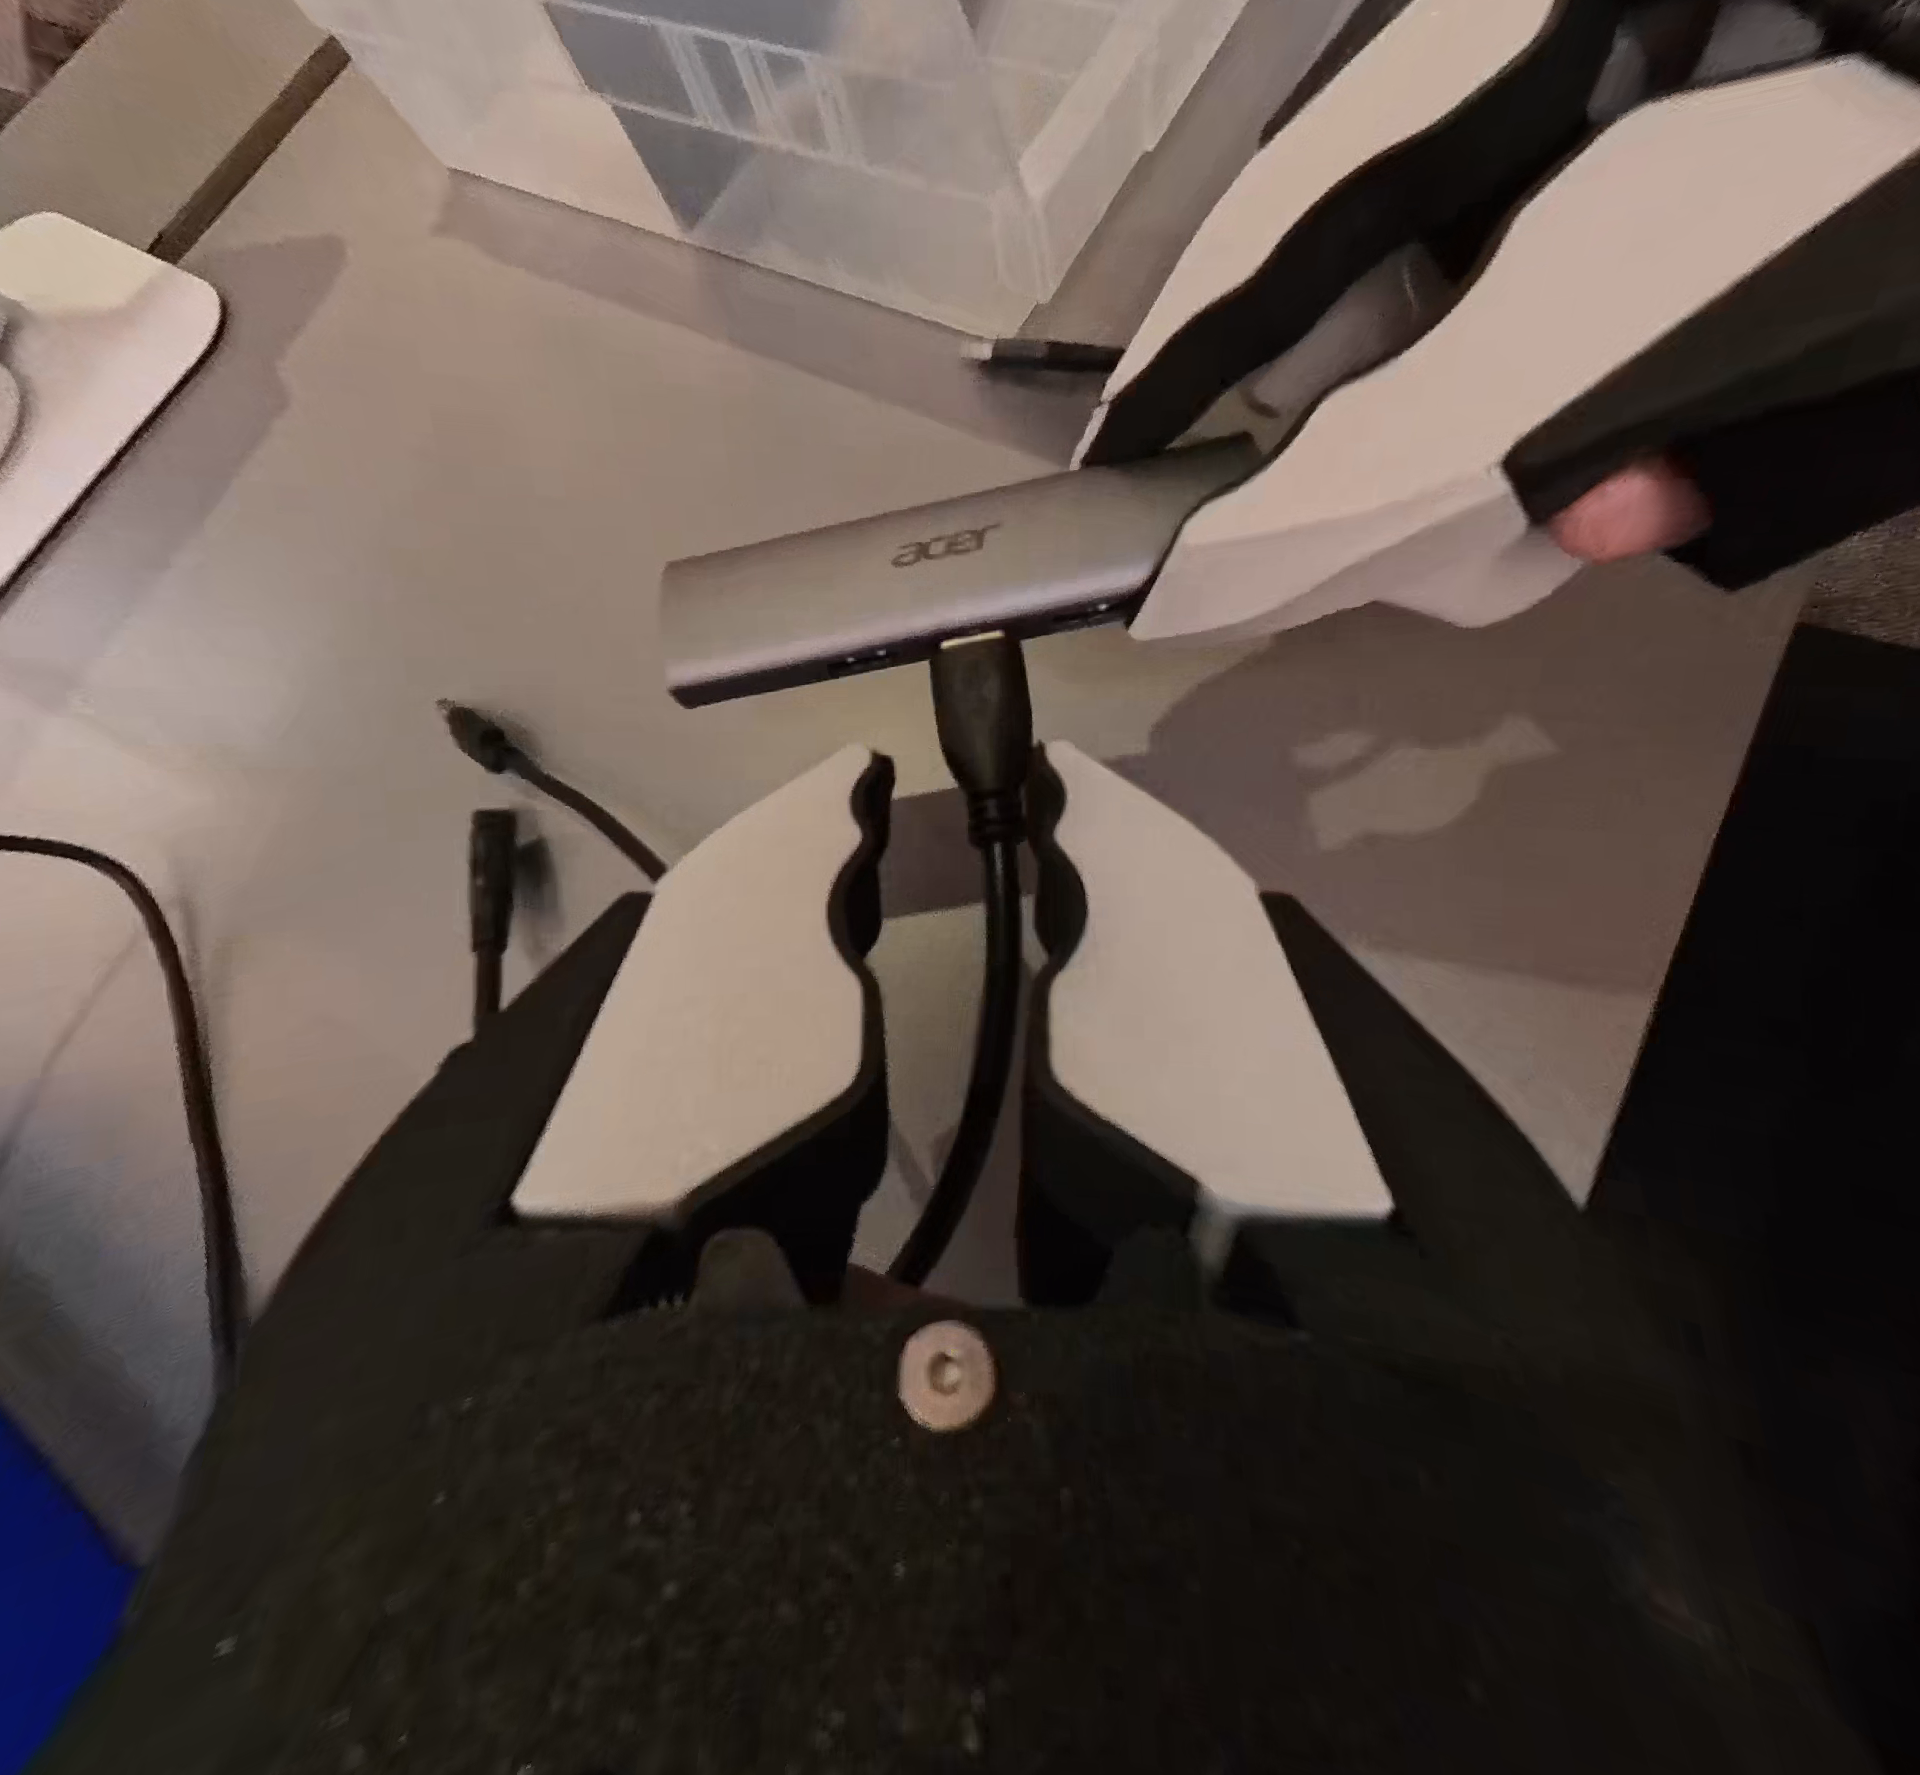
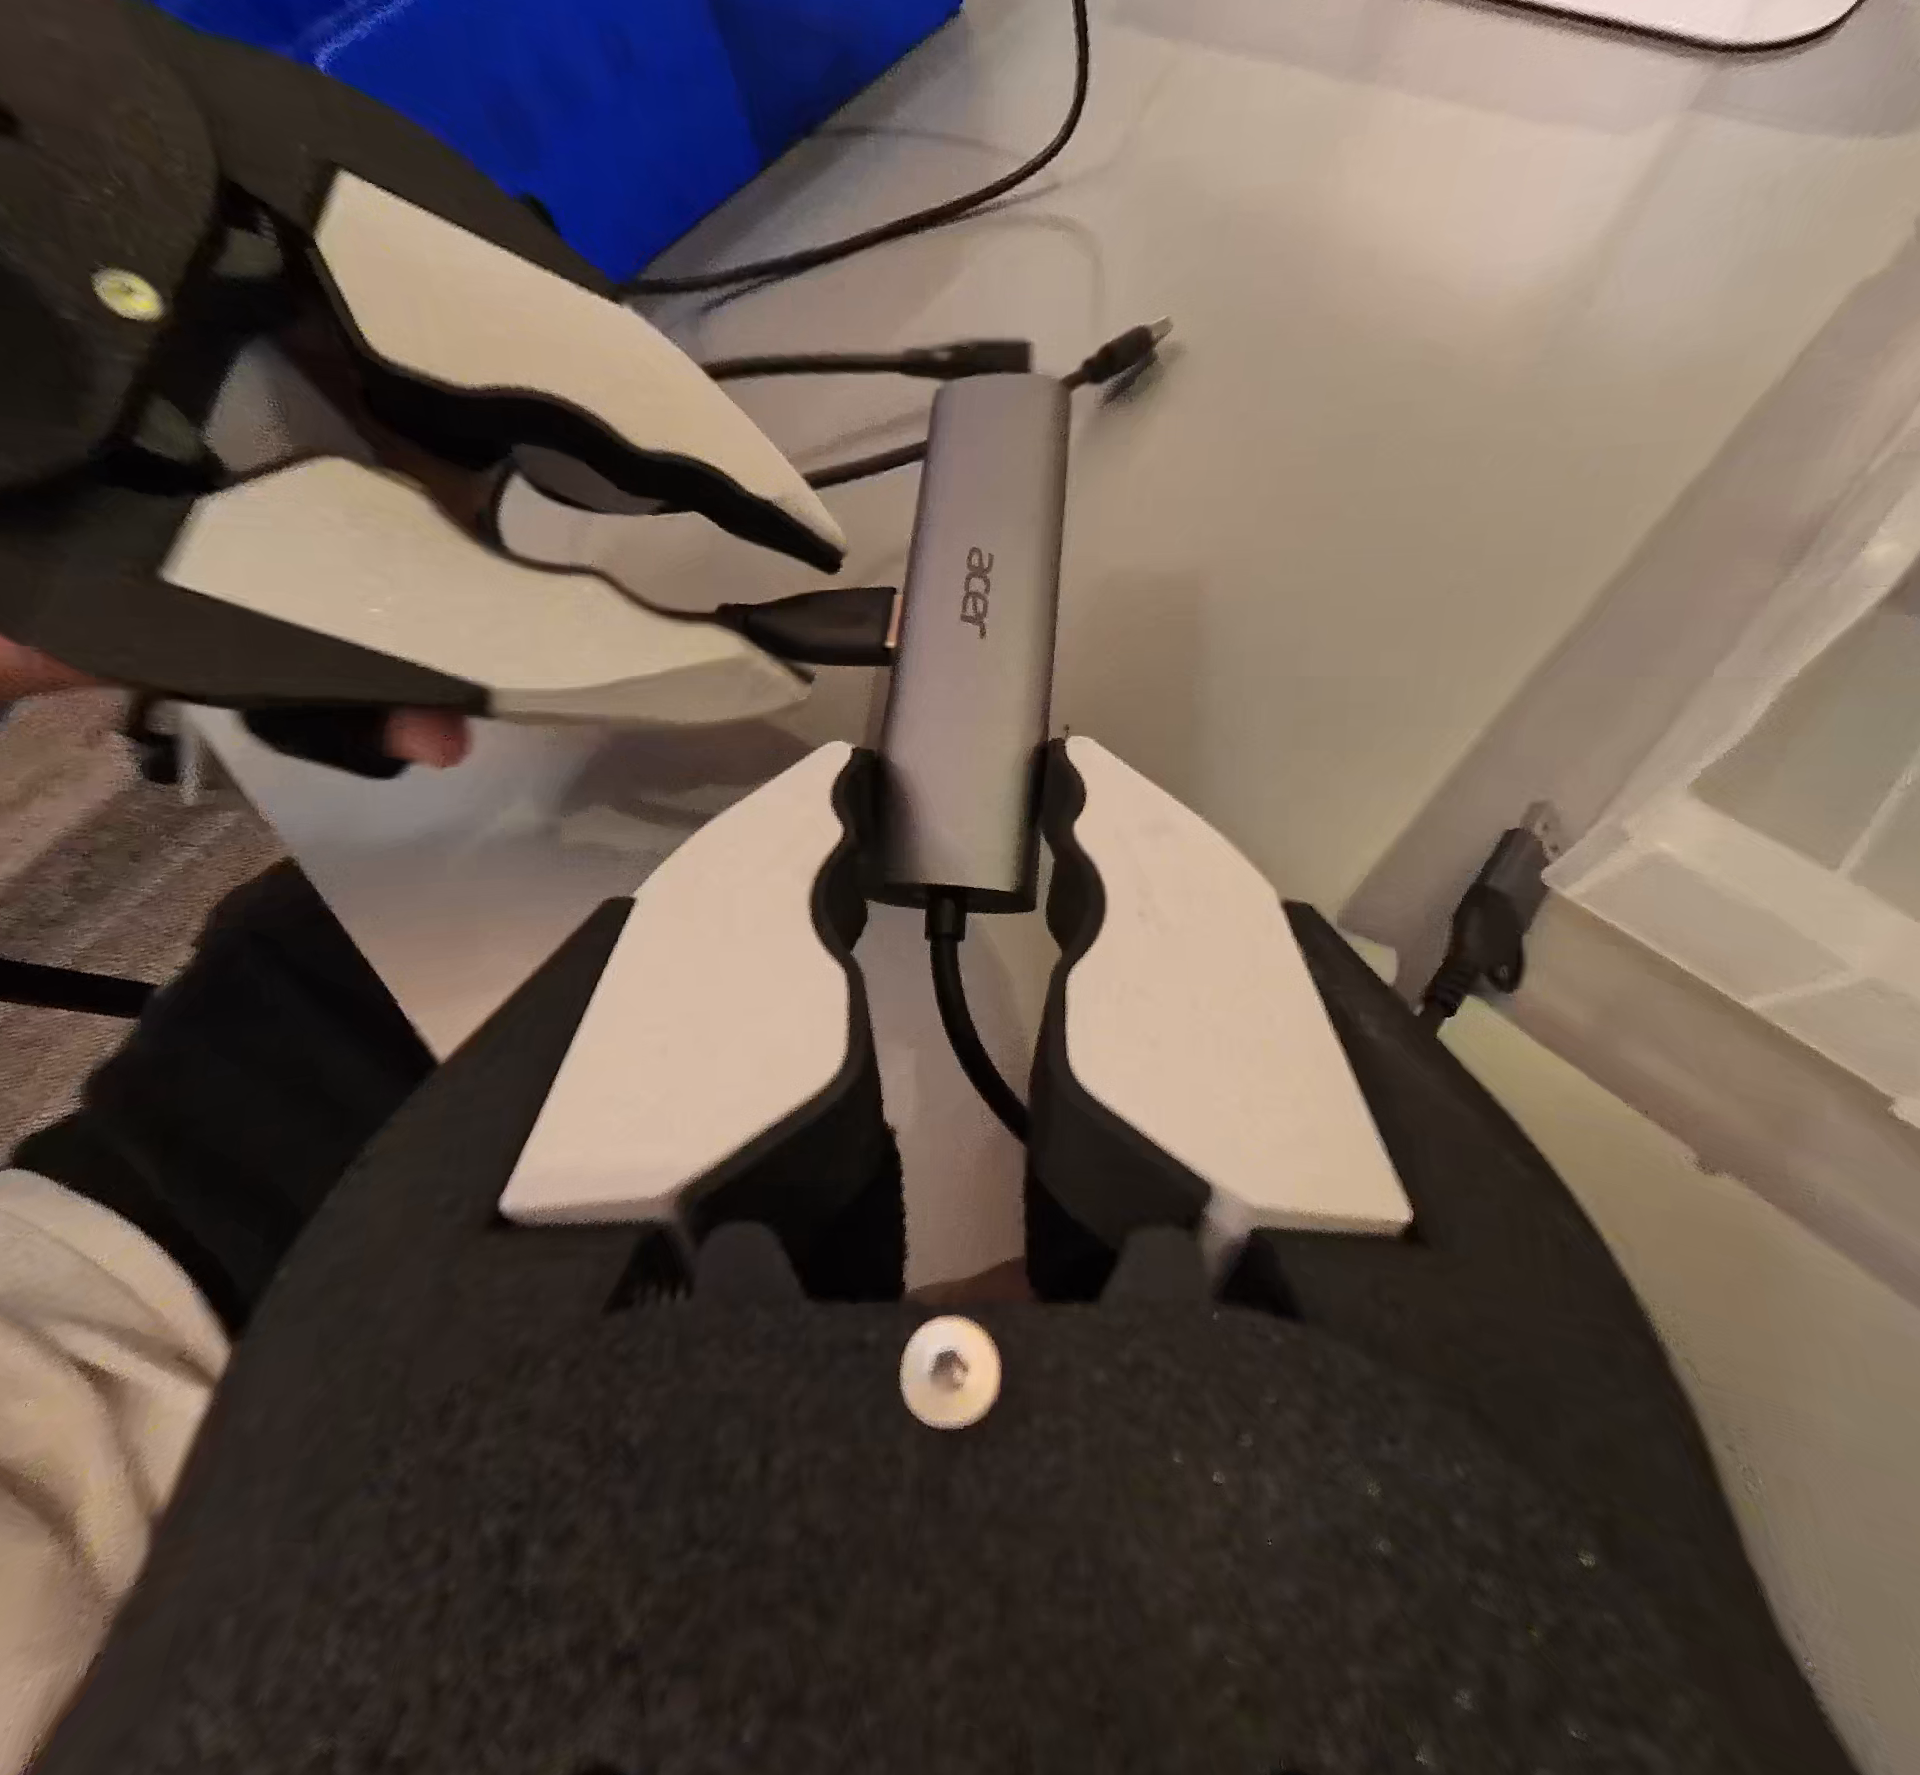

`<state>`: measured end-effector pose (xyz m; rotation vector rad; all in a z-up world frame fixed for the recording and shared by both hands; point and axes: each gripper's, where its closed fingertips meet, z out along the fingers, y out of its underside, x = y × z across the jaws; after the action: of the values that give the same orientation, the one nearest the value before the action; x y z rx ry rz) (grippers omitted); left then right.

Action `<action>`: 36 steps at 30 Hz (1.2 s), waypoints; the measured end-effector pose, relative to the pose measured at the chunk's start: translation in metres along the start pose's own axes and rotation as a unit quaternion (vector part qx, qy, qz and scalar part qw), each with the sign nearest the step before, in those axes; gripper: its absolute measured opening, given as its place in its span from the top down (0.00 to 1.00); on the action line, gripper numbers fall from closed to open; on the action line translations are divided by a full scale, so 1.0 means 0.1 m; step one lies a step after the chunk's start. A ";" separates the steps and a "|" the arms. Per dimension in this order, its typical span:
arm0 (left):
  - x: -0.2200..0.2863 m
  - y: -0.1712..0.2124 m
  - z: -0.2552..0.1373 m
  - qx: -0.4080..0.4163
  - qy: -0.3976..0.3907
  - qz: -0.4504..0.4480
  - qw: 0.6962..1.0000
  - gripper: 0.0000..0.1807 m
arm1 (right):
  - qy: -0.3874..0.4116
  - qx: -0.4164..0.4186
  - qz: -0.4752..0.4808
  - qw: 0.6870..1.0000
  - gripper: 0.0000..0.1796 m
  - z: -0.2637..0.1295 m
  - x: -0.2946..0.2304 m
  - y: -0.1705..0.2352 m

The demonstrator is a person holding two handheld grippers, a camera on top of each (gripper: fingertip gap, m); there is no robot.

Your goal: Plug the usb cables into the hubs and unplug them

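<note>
Hub (image 2: 971,645) sits clamped in your right gripper (image 2: 954,790), held above the table (image 2: 1403,375). Your left gripper (image 1: 961,769) is parted, straddling the black plug (image 1: 977,717) seated in the hub's side port without visibly pinching it. One cable is plugged; two loose plugs (image 1: 488,790) lie on the table, far left, still to do.

One hub (image 2: 977,624), four black cables (image 2: 831,629), two hand-held grippers (image 2: 954,769).
</note>
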<state>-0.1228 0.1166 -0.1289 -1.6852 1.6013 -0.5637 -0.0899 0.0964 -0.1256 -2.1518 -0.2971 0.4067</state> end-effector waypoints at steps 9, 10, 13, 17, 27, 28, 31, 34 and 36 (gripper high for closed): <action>-0.04 0.14 0.07 -0.022 -0.085 0.008 0.996 0.93 | 0.051 0.031 -0.056 0.997 0.83 0.13 -0.01 -0.03; -0.05 0.12 0.04 -0.011 -0.089 0.006 0.996 0.93 | 0.055 0.045 -0.050 0.996 0.83 0.12 -0.01 -0.06; -0.03 0.08 0.00 0.000 -0.101 0.030 0.994 0.93 | 0.048 0.047 -0.022 0.997 0.79 0.15 0.02 -0.07; 0.02 0.04 -0.01 0.006 -0.121 0.062 0.991 0.93 | 0.065 -0.004 -0.050 0.997 0.80 0.29 0.05 0.04; 0.08 0.06 -0.04 0.043 -0.008 -0.112 0.993 0.88 | 0.107 0.036 -0.139 0.984 0.80 0.23 0.02 -0.07; 0.06 0.06 -0.05 0.043 0.002 -0.130 0.991 0.85 | 0.115 0.038 -0.156 0.980 0.80 0.22 0.01 -0.08; 0.04 0.06 -0.07 0.043 0.021 -0.150 0.987 0.80 | 0.133 0.058 -0.182 0.973 0.80 0.18 -0.01 -0.13; 0.11 0.07 -0.04 0.030 0.055 -0.153 0.986 0.83 | 0.123 0.082 -0.199 0.969 0.80 0.14 -0.07 -0.19; 0.19 0.07 -0.04 0.031 0.077 -0.140 0.987 0.91 | 0.124 0.076 -0.220 0.965 0.80 0.14 -0.09 -0.18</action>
<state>-0.1277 0.0974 -0.1348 -1.8716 1.4433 -0.8941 -0.1047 0.1143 -0.1170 -1.8909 -0.5673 -0.0918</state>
